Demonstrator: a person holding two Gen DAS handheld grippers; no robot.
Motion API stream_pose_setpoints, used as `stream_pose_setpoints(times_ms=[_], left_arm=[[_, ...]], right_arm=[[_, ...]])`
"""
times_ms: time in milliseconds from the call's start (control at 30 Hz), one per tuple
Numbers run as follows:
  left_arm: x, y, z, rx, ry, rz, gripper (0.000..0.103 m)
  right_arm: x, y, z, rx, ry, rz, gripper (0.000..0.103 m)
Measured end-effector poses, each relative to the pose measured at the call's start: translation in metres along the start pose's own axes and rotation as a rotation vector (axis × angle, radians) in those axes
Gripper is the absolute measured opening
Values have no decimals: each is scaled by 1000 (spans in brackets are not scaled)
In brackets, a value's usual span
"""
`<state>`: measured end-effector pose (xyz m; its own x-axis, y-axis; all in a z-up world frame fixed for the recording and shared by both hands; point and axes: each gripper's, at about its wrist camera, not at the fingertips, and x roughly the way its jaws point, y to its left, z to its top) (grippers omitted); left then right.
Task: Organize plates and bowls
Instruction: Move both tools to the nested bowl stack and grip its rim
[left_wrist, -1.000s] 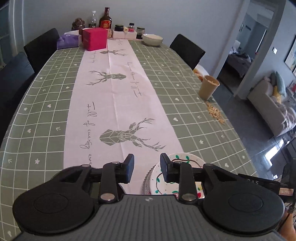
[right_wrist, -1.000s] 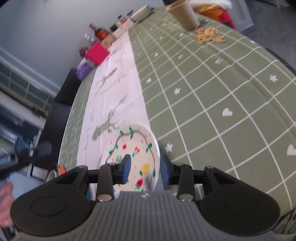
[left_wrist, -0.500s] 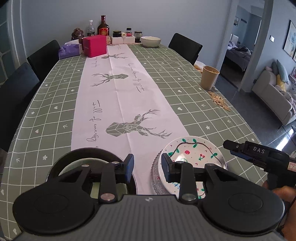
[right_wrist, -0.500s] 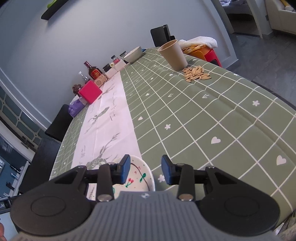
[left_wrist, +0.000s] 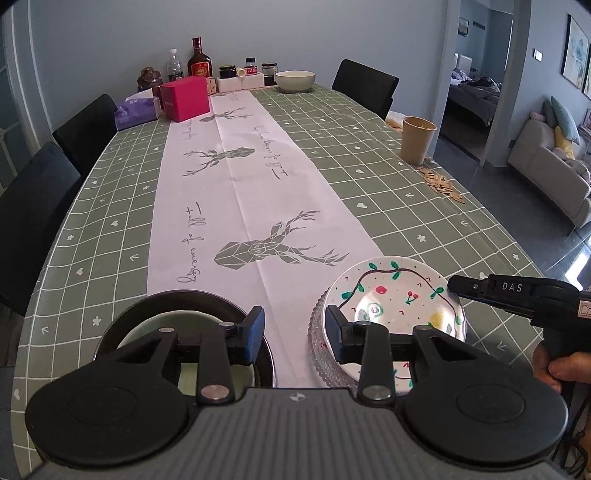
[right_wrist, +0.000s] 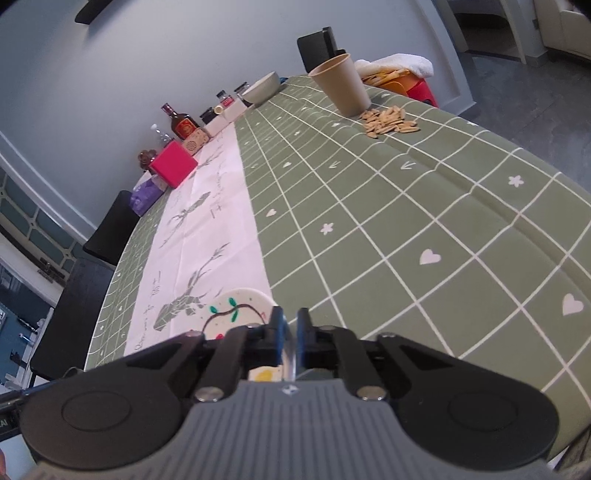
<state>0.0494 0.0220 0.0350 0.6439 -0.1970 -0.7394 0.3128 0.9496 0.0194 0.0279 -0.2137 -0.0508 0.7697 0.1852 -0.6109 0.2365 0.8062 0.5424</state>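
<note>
White ceramic plate painted with a green vine and red cherries (left_wrist: 399, 299): at the near end of the bench (left_wrist: 424, 229), resting on top of a clear ribbed glass dish (left_wrist: 317, 343). Pinched at its right rim by the right claw (right_wrist: 290, 325), closed thin on that edge. Left claw (left_wrist: 293, 326) opening, with nothing between its jaws, only the white deer-print runner (left_wrist: 251, 192) below; hanging between the glass dish and a black round dish with a pale green inside (left_wrist: 184, 332).

Possible troubles, as a judgement:
- Slipping of the painted plate out of such a narrow one-sided pinch, because of smooth glaze and the weight far from the pads.
- Dragging or tipping of the glass dish below, if lifted at an angle.
- Knocking of the black round dish by the left claw, very near to it.
- Falling over the near edge of the bench, close to both dishes.

Around, well apart and not blocking: beige paper cup (left_wrist: 417, 140) with scattered seeds (left_wrist: 441, 184) beside it, pale bowl (left_wrist: 295, 81), pink box (left_wrist: 186, 98), purple tissue pack (left_wrist: 135, 114), bottles and jars at the far end. Middle of the runner free for putting things down.
</note>
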Motion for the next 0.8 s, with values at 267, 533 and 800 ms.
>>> stream_pose_setpoints(times_ms=[267,533,800], left_arm=[[3,8,1,-36,32,-3,42],[0,12,2,-46,23,0,42],[-1,11,0,-39,28,2,42]], right_arm=[[2,-4,-1,33,22,28,0],[6,1,-4,11,9,20,0],[10,9,-7,-35,15,10,0]])
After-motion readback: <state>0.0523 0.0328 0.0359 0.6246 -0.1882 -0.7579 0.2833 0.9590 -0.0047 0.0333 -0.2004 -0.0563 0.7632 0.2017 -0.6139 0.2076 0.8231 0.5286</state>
